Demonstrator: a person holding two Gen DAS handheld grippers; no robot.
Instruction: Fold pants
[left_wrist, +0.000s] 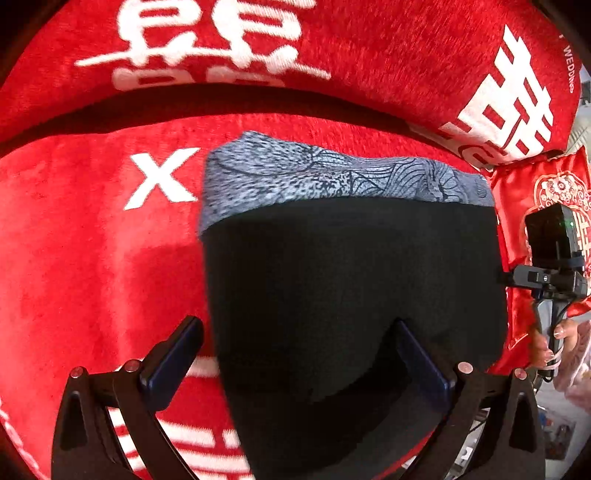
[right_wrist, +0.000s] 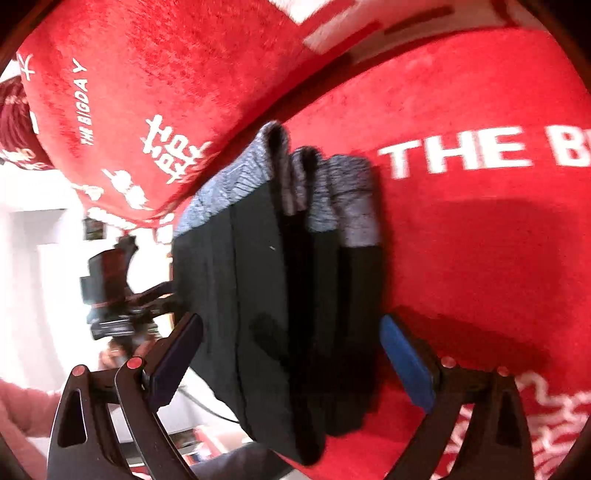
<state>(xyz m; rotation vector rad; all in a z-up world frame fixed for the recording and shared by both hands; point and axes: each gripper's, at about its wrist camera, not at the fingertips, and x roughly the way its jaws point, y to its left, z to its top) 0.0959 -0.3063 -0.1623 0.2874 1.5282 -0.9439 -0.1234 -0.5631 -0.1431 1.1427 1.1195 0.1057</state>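
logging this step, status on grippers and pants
Left gripper open, right gripper open. Black pants folded in a stack on red blanket. Nothing in the way.

A red plush sofa seat (left_wrist: 92, 258) with white lettering meets matching red cushions (left_wrist: 369, 44); bright white room (right_wrist: 29, 240) beyond.

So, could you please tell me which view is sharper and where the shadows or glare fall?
Left wrist view: sharper, the pants waistband print reads clearly, with the red cover bowed by the fisheye. Right wrist view: motion-blurred, overexposed white at left, a dark shadow on the cover right of the pants.
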